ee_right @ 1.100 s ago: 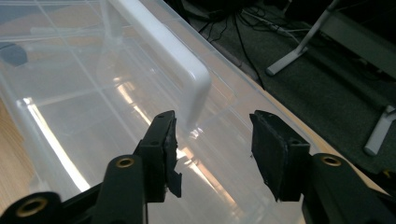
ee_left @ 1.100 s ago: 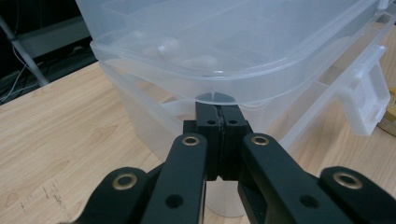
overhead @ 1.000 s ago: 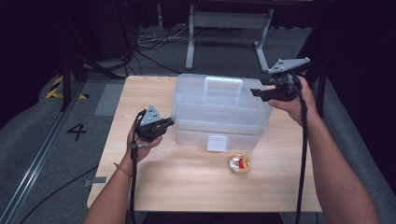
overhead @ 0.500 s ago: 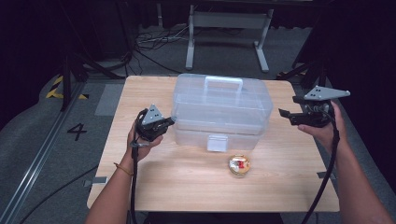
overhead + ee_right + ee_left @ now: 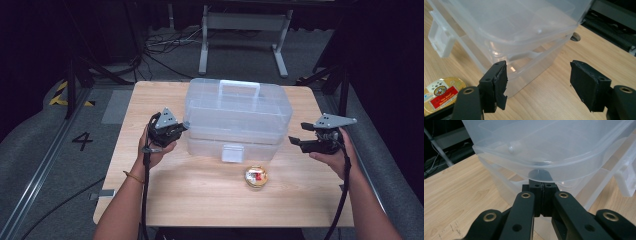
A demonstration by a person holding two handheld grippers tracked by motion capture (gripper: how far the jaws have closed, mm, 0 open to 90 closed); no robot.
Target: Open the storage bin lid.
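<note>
Since a second ago our right gripper [image 5: 295, 141] has come down from the box's [image 5: 237, 117] top right corner to table [image 5: 200, 200] level off its right end, its jaws opening on the way; they stand apart with nothing between them. Our left gripper [image 5: 182, 127] has stayed at the box's left end, jaws shut together, tips against the lid's rim.

From above we see the whole box mid-table: clear plastic, rounded corners, a handle moulded into the lid, a white latch [image 5: 233, 152] in front. A small round gold tin [image 5: 256, 176] sits just before it.

Our left gripper view alone shows the closed black pads [image 5: 541, 192] tucked under the lid's overhanging lip.

Our right gripper view brings out the tin's red label [image 5: 441, 93], a worn, ragged pad [image 5: 500, 85] on one jaw, and the pale wood grain.
</note>
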